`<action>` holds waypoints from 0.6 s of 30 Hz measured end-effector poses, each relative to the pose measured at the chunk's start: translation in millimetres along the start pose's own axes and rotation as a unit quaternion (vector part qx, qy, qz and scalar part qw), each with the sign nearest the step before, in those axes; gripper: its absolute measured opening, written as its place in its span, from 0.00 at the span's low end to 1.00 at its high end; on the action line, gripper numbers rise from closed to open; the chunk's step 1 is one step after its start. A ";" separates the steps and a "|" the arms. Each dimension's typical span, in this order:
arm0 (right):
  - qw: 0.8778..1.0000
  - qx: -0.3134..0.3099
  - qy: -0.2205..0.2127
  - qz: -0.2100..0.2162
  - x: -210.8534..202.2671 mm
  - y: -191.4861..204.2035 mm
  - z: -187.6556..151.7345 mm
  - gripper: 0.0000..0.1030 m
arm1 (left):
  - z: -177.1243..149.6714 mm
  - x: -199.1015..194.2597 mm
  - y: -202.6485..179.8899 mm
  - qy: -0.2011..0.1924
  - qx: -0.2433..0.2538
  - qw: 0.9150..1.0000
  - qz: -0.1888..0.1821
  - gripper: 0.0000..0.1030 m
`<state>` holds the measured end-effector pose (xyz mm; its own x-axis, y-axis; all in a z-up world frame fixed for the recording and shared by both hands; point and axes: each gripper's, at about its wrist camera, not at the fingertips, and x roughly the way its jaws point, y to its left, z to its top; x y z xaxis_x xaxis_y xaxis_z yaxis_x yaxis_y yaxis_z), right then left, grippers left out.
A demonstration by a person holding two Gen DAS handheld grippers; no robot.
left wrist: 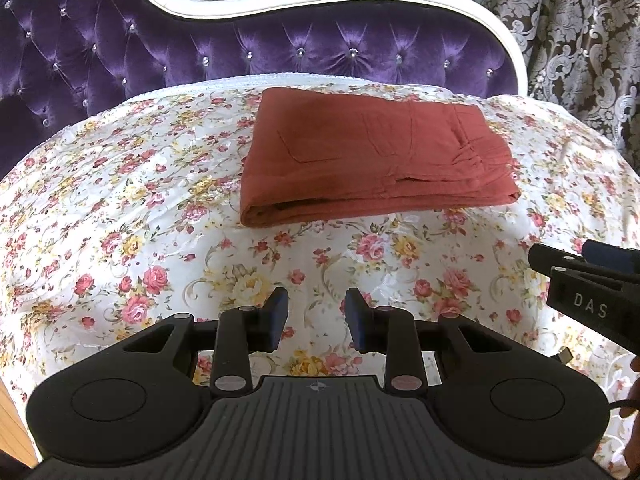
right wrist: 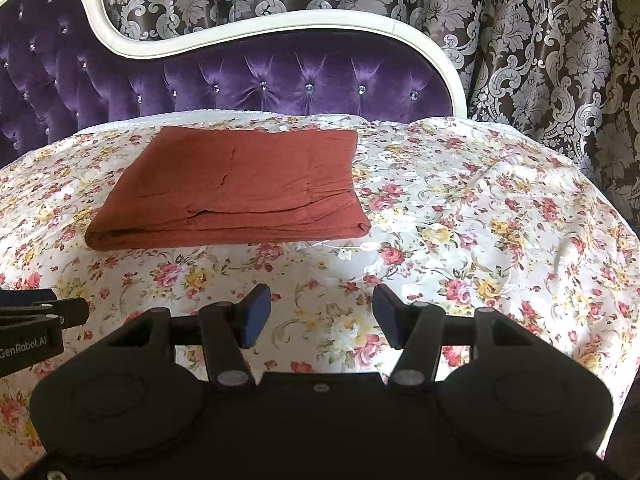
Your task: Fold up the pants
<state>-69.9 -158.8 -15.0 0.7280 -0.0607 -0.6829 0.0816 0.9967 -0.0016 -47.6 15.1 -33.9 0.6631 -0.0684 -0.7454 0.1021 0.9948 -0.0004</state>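
Observation:
Rust-red pants [left wrist: 368, 152] lie folded into a flat rectangle on the floral bedspread [left wrist: 120, 208], near the headboard. In the right wrist view the pants [right wrist: 236, 188] sit left of centre. My left gripper [left wrist: 316, 316] hovers over the bedspread well short of the pants, open, with nothing between its blue pads. My right gripper [right wrist: 320, 316] is also open and empty, its jaws wider apart, and likewise short of the pants. The right gripper's side [left wrist: 588, 288] shows at the right edge of the left wrist view, and the left gripper's side [right wrist: 36, 320] at the left edge of the right wrist view.
A tufted purple headboard [left wrist: 200, 48] with a white frame [right wrist: 248, 28] stands behind the bed. Patterned brown and silver curtains [right wrist: 540, 60] hang behind and to the right. The bedspread [right wrist: 480, 220] slopes away at the right. Part of a hand [left wrist: 634, 412] shows at the right edge.

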 end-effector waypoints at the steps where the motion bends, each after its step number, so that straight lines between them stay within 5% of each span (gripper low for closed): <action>1: 1.000 0.001 0.001 0.002 0.2 -0.1 0.0 0.60 | 0.0 -0.1 0.1 0.000 0.000 1.000 0.000 0.30; 18: 1.000 -0.003 0.000 0.007 -0.5 0.8 0.4 0.60 | 0.0 -2.1 1.8 0.004 -0.007 1.000 0.004 0.30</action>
<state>-70.0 -158.0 -14.3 0.7298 -0.0458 -0.6822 0.0673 0.9977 0.0050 -48.8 17.0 -32.3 0.6579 -0.0594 -0.7508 0.0856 0.9963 -0.0038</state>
